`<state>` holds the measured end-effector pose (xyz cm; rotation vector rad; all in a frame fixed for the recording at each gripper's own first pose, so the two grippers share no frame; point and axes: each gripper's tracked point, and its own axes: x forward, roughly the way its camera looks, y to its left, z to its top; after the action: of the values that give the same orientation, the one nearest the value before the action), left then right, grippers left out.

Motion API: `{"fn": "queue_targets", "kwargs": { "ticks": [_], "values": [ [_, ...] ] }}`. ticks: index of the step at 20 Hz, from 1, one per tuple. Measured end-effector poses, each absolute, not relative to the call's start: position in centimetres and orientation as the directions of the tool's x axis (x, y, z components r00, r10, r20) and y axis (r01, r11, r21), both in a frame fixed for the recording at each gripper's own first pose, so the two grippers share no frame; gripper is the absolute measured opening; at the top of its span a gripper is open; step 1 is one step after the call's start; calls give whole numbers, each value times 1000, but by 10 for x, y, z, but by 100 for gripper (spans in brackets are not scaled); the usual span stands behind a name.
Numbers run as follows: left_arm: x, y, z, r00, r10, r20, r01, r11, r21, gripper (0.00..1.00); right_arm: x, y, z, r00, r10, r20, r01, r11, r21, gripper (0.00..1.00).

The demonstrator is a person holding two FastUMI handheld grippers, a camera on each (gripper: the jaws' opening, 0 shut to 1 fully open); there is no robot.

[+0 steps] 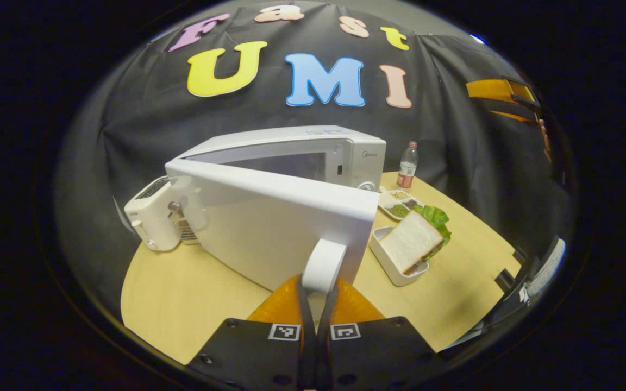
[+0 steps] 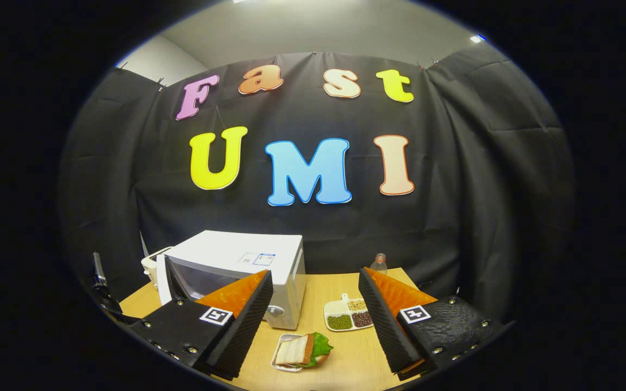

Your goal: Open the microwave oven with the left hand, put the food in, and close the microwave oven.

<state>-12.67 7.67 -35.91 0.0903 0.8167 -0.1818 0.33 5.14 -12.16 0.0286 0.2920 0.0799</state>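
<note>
Left gripper view looks along the left gripper (image 1: 315,304), whose two fingers are pressed together on the white handle (image 1: 324,266) of the microwave door (image 1: 269,233); the door is swung partly out from the microwave (image 1: 313,155), so a wedge of the dark cavity shows between the door's top edge and the oven body. The handle stands upright, with its long axis running up and down between the fingers, and the hinge lies far off at the door's other end, near a white toaster (image 1: 158,214) that stands just beside the oven. The food is a sandwich (image 1: 416,239) of white bread and green lettuce, lying tilted in a small white tray (image 1: 386,258) on the wooden table (image 1: 193,304), just beside the free edge of the door. Right gripper view shows the right gripper (image 2: 313,317) held above the table with its fingers spread wide and nothing between them; the sandwich (image 2: 305,348) sits low down, between and just ahead of those fingers, a little nearer the one by the oven. Judging from this, the right gripper is the nearer one to the food (the left is occupied with the handle), and the door likely needs to swing wider before the tray can pass into the cavity. A divided dish of beans (image 2: 348,315) and a bottle (image 2: 379,262) stand farther back
</note>
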Motion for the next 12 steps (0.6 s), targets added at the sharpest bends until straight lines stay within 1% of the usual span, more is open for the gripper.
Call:
{"fn": "queue_targets", "kwargs": {
  "ticks": [7, 9, 12],
  "values": [
    [-172, 133, -344, 649, -146, -746, 224, 975, 4, 6, 0, 99, -126, 942, 136, -306, -127, 991, 49, 96],
    [-182, 156, -341, 646, -131, -752, 221, 975, 20, 6, -1, 113, -125, 940, 149, -306, -140, 989, 50, 96],
    [-202, 197, -333, 651, -90, -754, 176, 984, 34, 6, -2, 132, -124, 937, 165, -308, -157, 986, 50, 96]
  ]
}}
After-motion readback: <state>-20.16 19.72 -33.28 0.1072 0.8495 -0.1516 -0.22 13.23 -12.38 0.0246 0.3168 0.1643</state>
